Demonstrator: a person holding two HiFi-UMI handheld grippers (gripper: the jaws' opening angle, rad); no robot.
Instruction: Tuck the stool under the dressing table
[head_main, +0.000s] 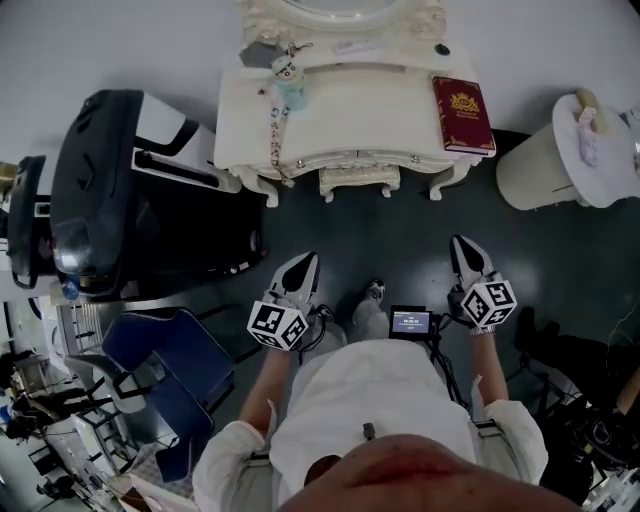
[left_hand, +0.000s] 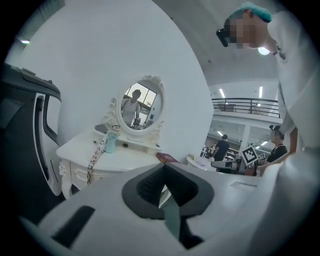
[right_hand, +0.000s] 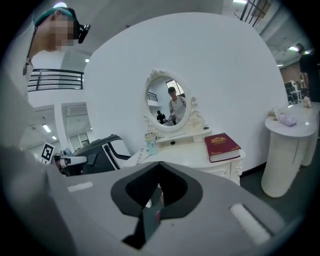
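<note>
Head view, looking steeply down. We mark the white dressing table (head_main: 350, 100) against the wall, and the stool (head_main: 358, 180) on the floor under its front edge, between the two front legs, with only its carved front rim showing.

The left gripper (head_main: 303, 268) and right gripper (head_main: 463, 252) are held out in front of the person, over the dark floor. Both are well apart from the stool. The stool lies ahead of the fingers and between the two lines along which they point.

In each gripper view we see the fingers pressed together with nothing between them, aimed toward the dressing table and its oval mirror (right_hand: 169, 102).

On the surface, a red book (head_main: 462, 114) lies at the right front corner. A small teal bottle (head_main: 287, 85) with a beaded strap stands near the left back corner.
</note>
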